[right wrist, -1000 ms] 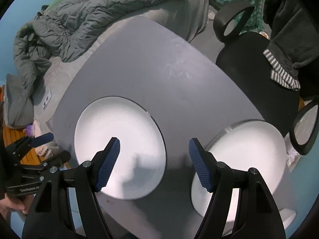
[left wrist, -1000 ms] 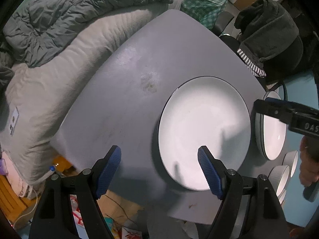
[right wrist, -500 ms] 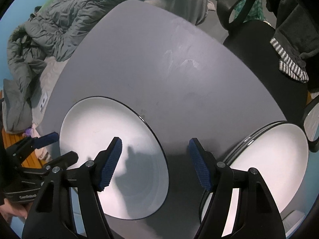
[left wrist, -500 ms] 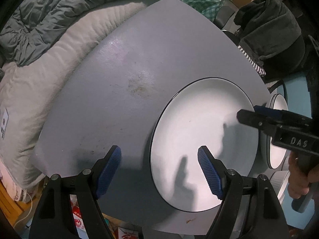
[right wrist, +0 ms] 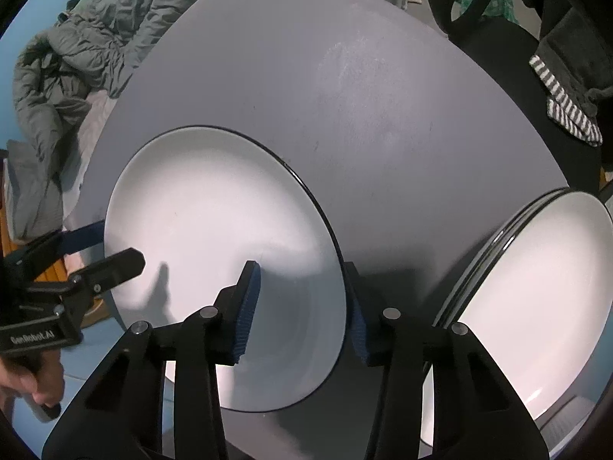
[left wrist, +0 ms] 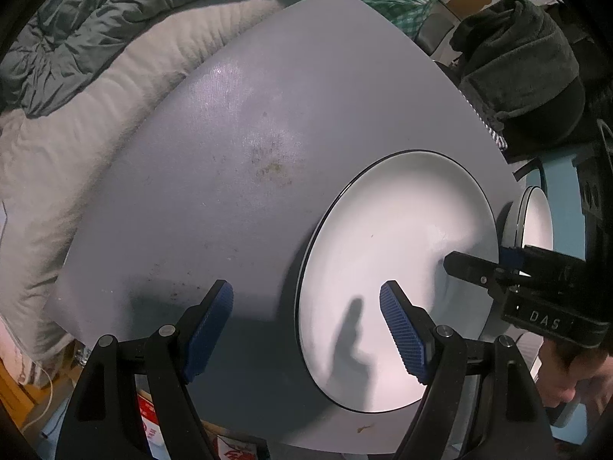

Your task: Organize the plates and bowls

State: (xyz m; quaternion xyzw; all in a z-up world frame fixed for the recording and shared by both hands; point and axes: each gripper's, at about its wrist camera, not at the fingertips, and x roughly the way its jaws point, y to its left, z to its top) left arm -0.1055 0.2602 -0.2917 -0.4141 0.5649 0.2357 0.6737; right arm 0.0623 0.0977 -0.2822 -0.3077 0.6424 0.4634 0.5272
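Note:
A large white plate with a thin black rim [left wrist: 387,253] [right wrist: 214,230] lies on the grey table [left wrist: 249,122]. My right gripper [right wrist: 302,306] straddles the plate's right rim, one finger over the plate and one outside it, with the jaws still apart. It also shows in the left wrist view [left wrist: 494,264] at the plate's far right edge. My left gripper [left wrist: 306,326] is open and empty, with its right finger over the plate's near left part. A stack of white plates [right wrist: 536,306] sits to the right.
A bed with a grey duvet [left wrist: 115,11] borders the table's far left side. A black chair with dark clothes [right wrist: 567,57] stands at the far right. White bowls show faintly at the right edge in the left wrist view [left wrist: 536,226].
My right gripper has moved forward and down onto the plate's right rim, and its jaws have narrowed around it. My left gripper has moved closer to the table and the plate's left edge.

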